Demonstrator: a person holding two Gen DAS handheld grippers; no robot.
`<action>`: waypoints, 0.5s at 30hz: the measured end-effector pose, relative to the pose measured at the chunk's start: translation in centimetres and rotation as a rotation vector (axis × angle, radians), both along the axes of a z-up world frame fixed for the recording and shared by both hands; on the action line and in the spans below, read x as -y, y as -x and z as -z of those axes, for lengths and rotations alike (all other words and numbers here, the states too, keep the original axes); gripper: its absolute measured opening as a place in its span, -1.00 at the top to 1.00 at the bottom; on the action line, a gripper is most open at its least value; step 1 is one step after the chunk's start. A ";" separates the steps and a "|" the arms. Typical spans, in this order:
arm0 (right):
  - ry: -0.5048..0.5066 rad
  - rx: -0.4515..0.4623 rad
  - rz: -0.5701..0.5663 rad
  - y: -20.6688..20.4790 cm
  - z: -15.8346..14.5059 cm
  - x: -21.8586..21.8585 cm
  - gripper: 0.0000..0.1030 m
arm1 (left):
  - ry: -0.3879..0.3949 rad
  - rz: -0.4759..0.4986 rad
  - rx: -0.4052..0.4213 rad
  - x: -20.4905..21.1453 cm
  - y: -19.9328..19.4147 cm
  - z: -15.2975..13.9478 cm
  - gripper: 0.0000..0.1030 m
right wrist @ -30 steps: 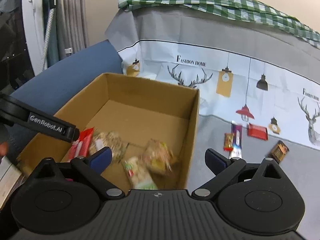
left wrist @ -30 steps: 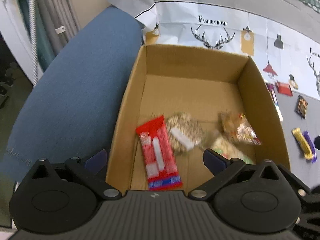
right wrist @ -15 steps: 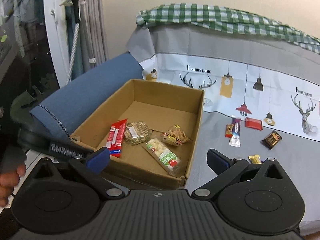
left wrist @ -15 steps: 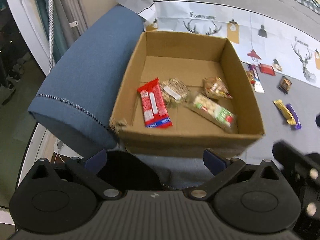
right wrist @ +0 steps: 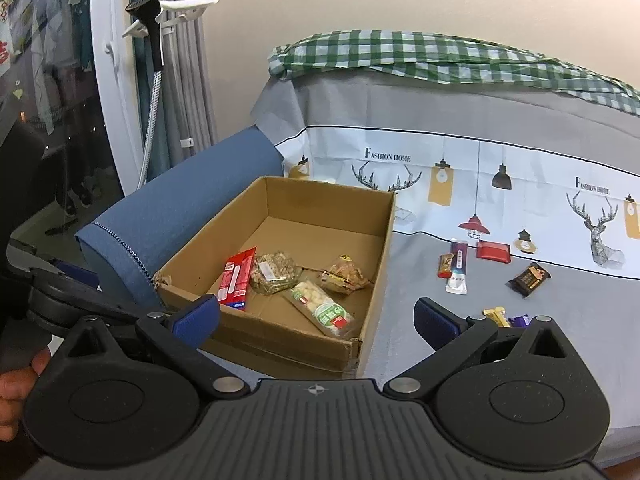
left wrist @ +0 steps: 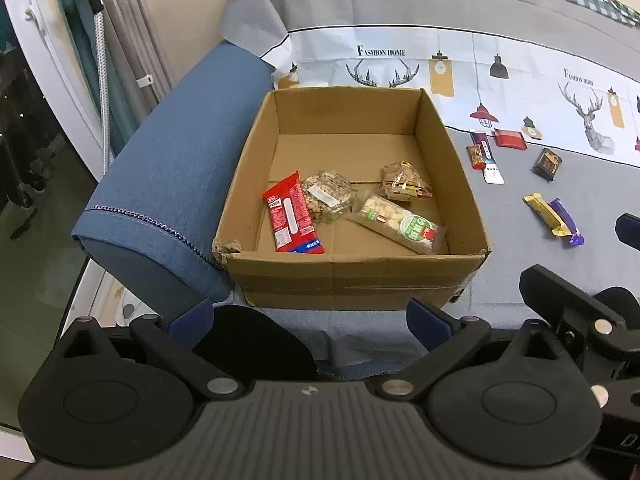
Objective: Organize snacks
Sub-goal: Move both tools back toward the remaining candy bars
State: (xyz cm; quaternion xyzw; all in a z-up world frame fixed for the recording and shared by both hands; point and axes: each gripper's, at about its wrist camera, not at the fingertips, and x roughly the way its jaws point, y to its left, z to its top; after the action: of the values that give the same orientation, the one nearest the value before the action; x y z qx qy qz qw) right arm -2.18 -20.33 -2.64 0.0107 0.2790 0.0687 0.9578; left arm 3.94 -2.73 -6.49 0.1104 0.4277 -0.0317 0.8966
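An open cardboard box (left wrist: 352,280) (right wrist: 288,336) sits on the grey cloth. In it lie a red packet (left wrist: 291,213) (right wrist: 237,276), a round clear grain pack (left wrist: 328,196), a small brown pack (left wrist: 405,182) and a long green-label pack (left wrist: 400,224) (right wrist: 324,308). Several loose snacks lie right of the box: a red pouch (left wrist: 509,137) (right wrist: 493,250), a dark square pack (left wrist: 547,164) (right wrist: 529,278), a yellow and a purple bar (left wrist: 554,216). My left gripper (left wrist: 310,316) is open and empty, held back before the box. My right gripper (right wrist: 316,314) is open and empty, above the box's near corner.
A blue cushioned armrest (left wrist: 176,184) (right wrist: 168,216) flanks the box's left side. A printed white cloth band (right wrist: 480,184) and green checked cloth (right wrist: 440,56) lie behind. A window frame and hanging hose (right wrist: 152,80) stand at far left.
Both grippers have pulled back and up from the box; the box now looks smaller and farther. Both stay open. The snacks in the box have not moved.
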 end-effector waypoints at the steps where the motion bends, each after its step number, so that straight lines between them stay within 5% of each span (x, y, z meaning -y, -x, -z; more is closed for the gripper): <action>1: -0.003 0.002 0.002 0.1 0.0 0.0 -0.98 | -0.001 0.000 0.000 0.1 0.0 0.0 -0.99; 15: -0.034 -0.008 -0.003 -0.3 0.5 0.3 -0.98 | -0.033 -0.007 -0.029 0.4 -0.8 0.4 -0.99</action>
State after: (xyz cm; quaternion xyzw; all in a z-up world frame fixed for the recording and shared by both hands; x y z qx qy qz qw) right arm -1.83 -20.67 -3.19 0.0267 0.2819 0.0746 0.9562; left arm 4.77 -3.17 -6.91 0.1232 0.4414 -0.0231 0.8885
